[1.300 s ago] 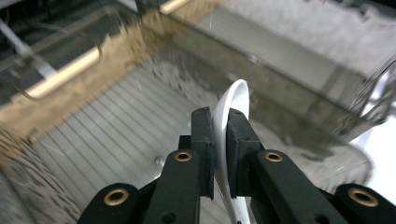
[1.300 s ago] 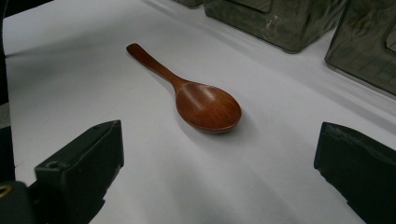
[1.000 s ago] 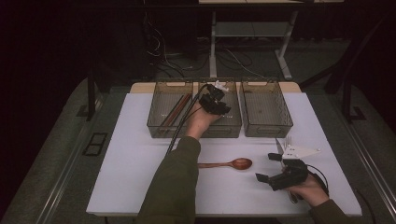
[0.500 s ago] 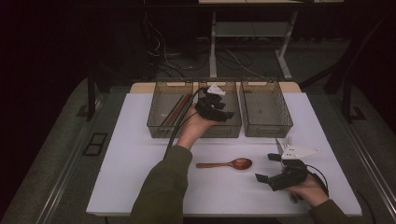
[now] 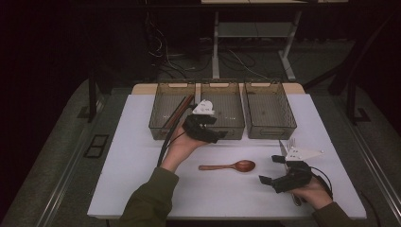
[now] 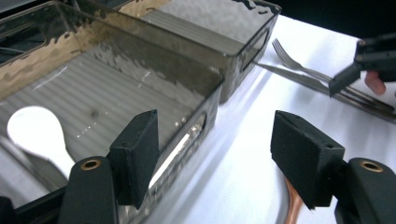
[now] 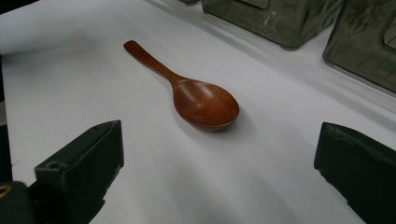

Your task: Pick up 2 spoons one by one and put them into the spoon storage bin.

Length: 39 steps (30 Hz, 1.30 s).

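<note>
The high view looks forward and down from above onto the whole white worktop (image 5: 142, 189). Each gripper view sits low and close. The right one shares the wooden spoon (image 7: 196, 93) at centre frame with the high view (image 5: 231, 166).

On the surface (image 5: 142, 156) stand 3 clear bins in a row: the left bin (image 5: 163, 124), the middle bin (image 5: 230, 124) and the right bin (image 5: 270, 125). In front of the middle bin lies 1 wooden spoon (image 5: 228, 166). Inside the middle bin lies 1 white spoon (image 6: 37, 133). In the left bin, beside the middle bin, lie dark brown sticks (image 5: 178, 112); their count cannot be told. To the right of the middle bin lie 1 fork (image 6: 299, 65) and 1 knife (image 6: 299, 79). There are 2 grippers: the left gripper (image 5: 212, 135) and the right gripper (image 5: 268, 171).
</note>
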### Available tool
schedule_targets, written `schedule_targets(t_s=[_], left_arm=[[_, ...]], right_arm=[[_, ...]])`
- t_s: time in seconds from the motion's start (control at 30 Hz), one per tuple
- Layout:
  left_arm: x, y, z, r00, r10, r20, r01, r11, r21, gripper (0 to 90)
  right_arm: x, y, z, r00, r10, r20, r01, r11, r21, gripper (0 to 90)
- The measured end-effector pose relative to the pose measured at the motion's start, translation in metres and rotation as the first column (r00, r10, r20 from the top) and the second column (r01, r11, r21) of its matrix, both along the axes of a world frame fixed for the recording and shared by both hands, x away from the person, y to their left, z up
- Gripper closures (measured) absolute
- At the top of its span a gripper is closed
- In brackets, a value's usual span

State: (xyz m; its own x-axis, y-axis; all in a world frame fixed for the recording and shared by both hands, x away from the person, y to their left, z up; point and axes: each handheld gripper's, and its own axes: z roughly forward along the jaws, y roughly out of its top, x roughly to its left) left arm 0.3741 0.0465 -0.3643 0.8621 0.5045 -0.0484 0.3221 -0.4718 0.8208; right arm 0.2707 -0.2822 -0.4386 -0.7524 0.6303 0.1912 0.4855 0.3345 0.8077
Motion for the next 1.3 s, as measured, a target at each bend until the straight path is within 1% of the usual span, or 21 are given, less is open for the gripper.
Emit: schedule_targets(t_s=[0.1,0.13,0.17,0.23,0.3,0.33,0.37,0.4,0.47,0.57,0.67,0.73,0.8,0.83,0.9,1.0,1.1,1.17,1.23,1.3], left_arm=[[-0.009,0.011,-0.004,1.0000,0.010,-0.001,-0.010,0.9999,-0.005,28.3],[-0.014,0.015,-0.006,0.9998,0.020,-0.006,-0.020,0.9998,-0.005,27.4],[-0.018,0.020,-0.008,0.9997,0.025,-0.002,-0.026,0.9996,-0.010,26.7],[-0.024,0.029,-0.011,0.9995,0.031,-0.005,-0.031,0.9994,-0.012,24.9],[-0.029,0.038,-0.014,0.9991,0.042,-0.007,-0.042,0.9990,-0.015,23.4],[-0.032,0.043,-0.017,0.9987,0.050,-0.006,-0.050,0.9984,-0.024,22.9],[-0.035,0.048,-0.019,0.9983,0.058,-0.009,-0.058,0.9978,-0.032,22.4],[-0.038,0.053,-0.021,0.9980,0.062,-0.011,-0.062,0.9976,-0.030,21.9],[-0.044,0.064,-0.025,0.9971,0.076,-0.009,-0.076,0.9962,-0.043,21.2],[-0.051,0.077,-0.029,0.9960,0.088,-0.015,-0.089,0.9949,-0.047,19.8],[-0.060,0.089,-0.033,0.9949,0.100,-0.007,-0.101,0.9935,-0.054,18.0],[-0.066,0.094,-0.037,0.9945,0.105,-0.002,-0.105,0.9931,-0.053,16.7],[-0.071,0.099,-0.041,0.9941,0.108,-0.006,-0.108,0.9922,-0.063,15.4],[-0.074,0.101,-0.043,0.9937,0.112,-0.006,-0.112,0.9912,-0.071,13.8],[-0.080,0.106,-0.046,0.9935,0.114,0.002,-0.113,0.9910,-0.072,12.5],[-0.088,0.109,-0.053,0.9930,0.118,-0.007,-0.118,0.9900,-0.076,8.5],[-0.095,0.111,-0.060,0.9935,0.113,-0.019,-0.114,0.9919,-0.058,3.6],[-0.099,0.113,-0.063,0.9929,0.116,-0.027,-0.117,0.9917,-0.053,0.9],[-0.103,0.114,-0.066,0.9923,0.119,-0.033,-0.121,0.9915,-0.048,0.0],[-0.106,0.115,-0.069,0.9922,0.120,-0.034,-0.121,0.9918,-0.040,0.0]], right_arm=[[0.000,-0.001,0.000,1.0000,0.000,0.001,0.000,1.0000,-0.001,1.3],[0.001,-0.001,0.000,1.0000,0.000,0.001,0.000,1.0000,-0.001,1.3],[0.000,-0.001,0.000,0.9999,-0.004,-0.010,0.004,1.0000,0.002,1.3],[0.000,-0.001,0.001,1.0000,-0.004,-0.008,0.004,1.0000,0.001,1.3],[-0.001,-0.001,0.001,0.9997,-0.011,-0.021,0.011,0.9999,0.003,1.3],[0.000,-0.001,0.000,0.9999,-0.009,-0.007,0.009,1.0000,0.000,1.3],[0.001,-0.001,0.000,1.0000,-0.006,-0.004,0.006,1.0000,-0.004,1.3],[0.001,-0.001,0.000,0.9999,-0.009,-0.007,0.008,1.0000,0.000,1.3],[0.001,-0.001,0.000,1.0000,-0.005,-0.007,0.005,1.0000,-0.002,1.3],[0.001,-0.002,0.000,0.9999,-0.007,-0.012,0.007,1.0000,0.002,1.3],[0.002,-0.002,0.001,0.9998,-0.012,-0.013,0.012,0.9999,0.005,1.3],[0.002,-0.003,0.001,0.9998,-0.012,-0.015,0.012,0.9999,0.008,1.3],[0.002,-0.003,0.002,0.9997,-0.013,-0.018,0.014,0.9998,0.012,1.3],[0.003,-0.004,0.002,0.9997,-0.016,-0.018,0.016,0.9998,0.011,1.3],[0.003,-0.004,0.003,0.9997,-0.016,-0.018,0.016,0.9999,0.004,1.4],[0.005,-0.004,0.006,0.9997,-0.019,-0.014,0.019,0.9998,0.001,1.3],[0.008,-0.004,0.011,0.9995,-0.028,-0.012,0.029,0.9996,0.003,1.4],[0.011,-0.004,0.013,0.9993,-0.035,-0.013,0.035,0.9994,0.004,1.4],[0.015,-0.002,0.015,0.9992,-0.036,-0.016,0.036,0.9994,0.003,1.4],[0.017,-0.001,0.016,0.9992,-0.034,-0.020,0.034,0.9994,0.008,3.9]])
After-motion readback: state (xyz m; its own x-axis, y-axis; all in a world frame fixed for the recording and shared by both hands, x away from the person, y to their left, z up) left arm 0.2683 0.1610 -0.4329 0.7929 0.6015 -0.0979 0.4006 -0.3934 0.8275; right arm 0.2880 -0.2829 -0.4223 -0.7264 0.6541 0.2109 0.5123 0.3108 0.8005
